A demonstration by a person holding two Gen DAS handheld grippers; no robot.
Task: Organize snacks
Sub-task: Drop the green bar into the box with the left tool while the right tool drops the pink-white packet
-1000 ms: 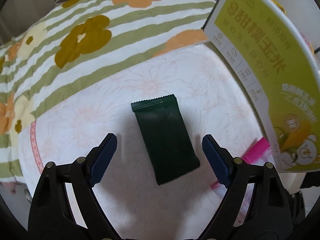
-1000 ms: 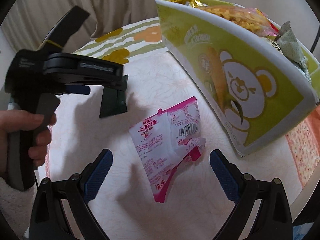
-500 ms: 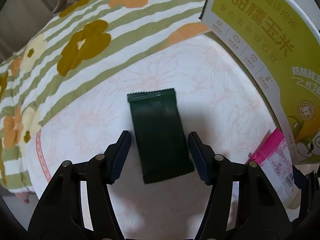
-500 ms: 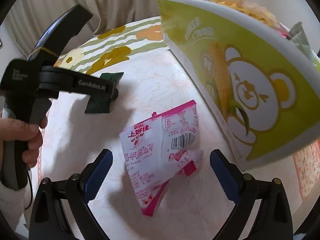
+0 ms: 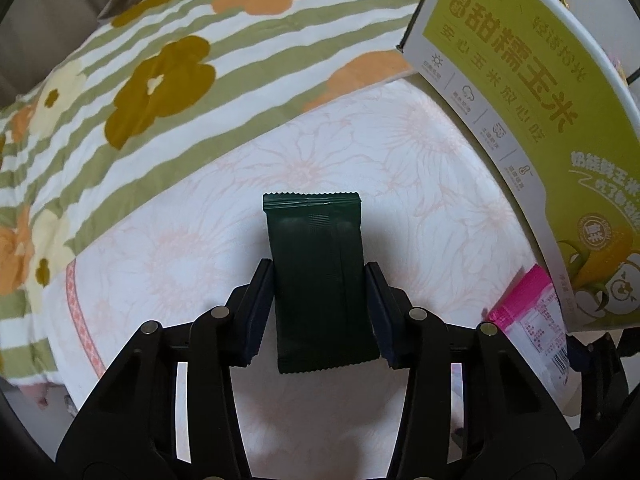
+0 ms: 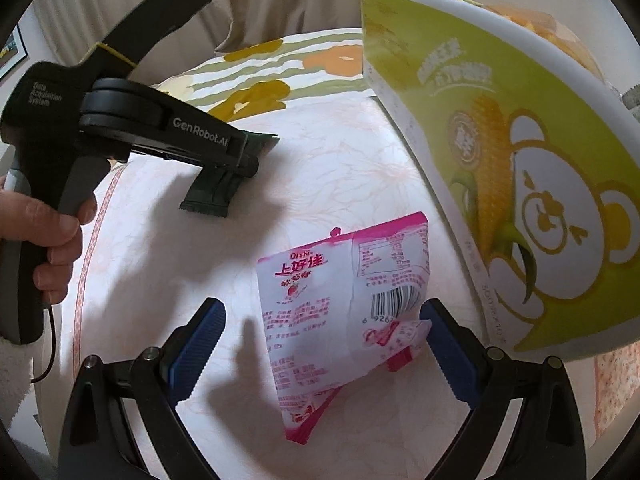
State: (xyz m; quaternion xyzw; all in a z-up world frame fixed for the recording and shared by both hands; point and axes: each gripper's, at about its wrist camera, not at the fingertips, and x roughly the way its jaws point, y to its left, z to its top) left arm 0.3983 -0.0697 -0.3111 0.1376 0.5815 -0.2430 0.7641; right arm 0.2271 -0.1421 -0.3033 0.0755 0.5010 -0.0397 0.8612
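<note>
The left wrist view looks steeply down and forward along its own hand-held gripper, close over the surface, with the dark green packet filling its centre. The right wrist view sits a little farther back, perhaps slightly higher, facing across the same surface. Both share the green packet, the pink snack bag, the yellow-green box and the striped floral cloth. Only the right view shows the left hand-held gripper from outside.

A dark green packet lies on a white cloth with pale peach flowers. The blanket has green-white stripes and orange, mustard blooms. The box is lime green; the snack bag is pink and white.
</note>
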